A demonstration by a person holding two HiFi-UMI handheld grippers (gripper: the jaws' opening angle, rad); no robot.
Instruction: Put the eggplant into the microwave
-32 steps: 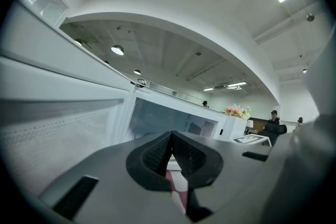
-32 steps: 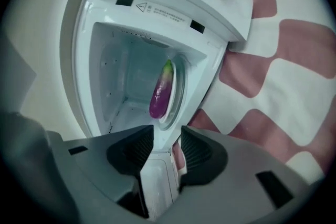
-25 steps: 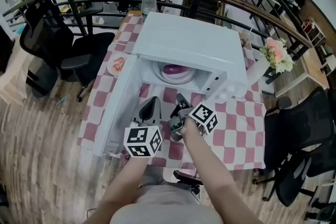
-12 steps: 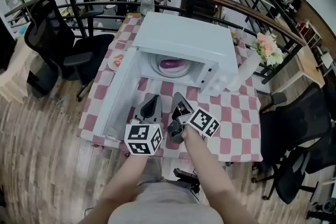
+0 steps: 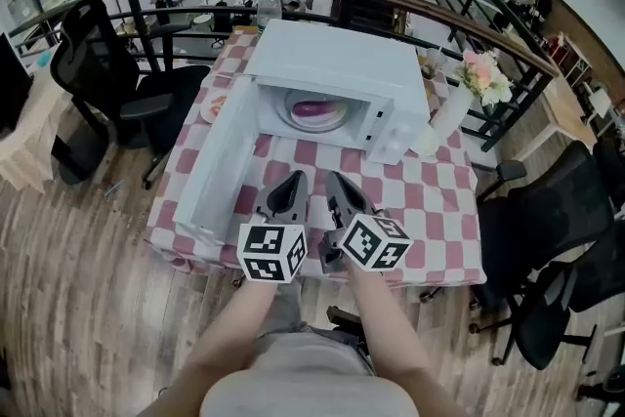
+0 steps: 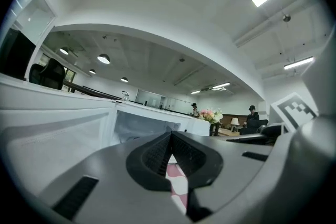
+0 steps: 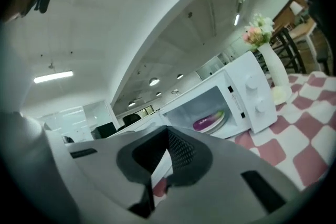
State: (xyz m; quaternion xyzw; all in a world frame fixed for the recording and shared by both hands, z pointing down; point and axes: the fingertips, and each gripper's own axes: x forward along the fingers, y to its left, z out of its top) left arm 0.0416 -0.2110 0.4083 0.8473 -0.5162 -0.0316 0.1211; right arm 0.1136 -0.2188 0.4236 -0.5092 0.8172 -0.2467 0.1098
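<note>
Eggplant [image 5: 314, 108] lay on the plate [image 5: 314, 124] inside the microwave [image 5: 342, 63], so placing seemed done; both the left gripper [image 5: 293, 183] and right gripper [image 5: 335, 183], closed and empty, hovered before the microwave, whose open door [image 5: 217, 166] probably needed shutting next.

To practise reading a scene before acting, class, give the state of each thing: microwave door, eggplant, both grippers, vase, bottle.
Microwave door: swung fully open.
Eggplant: inside the microwave, lying on a plate.
Left gripper: jaws shut, empty.
Right gripper: jaws shut, empty.
Vase: upright beside the microwave, holding flowers.
Bottle: upright behind the microwave.
</note>
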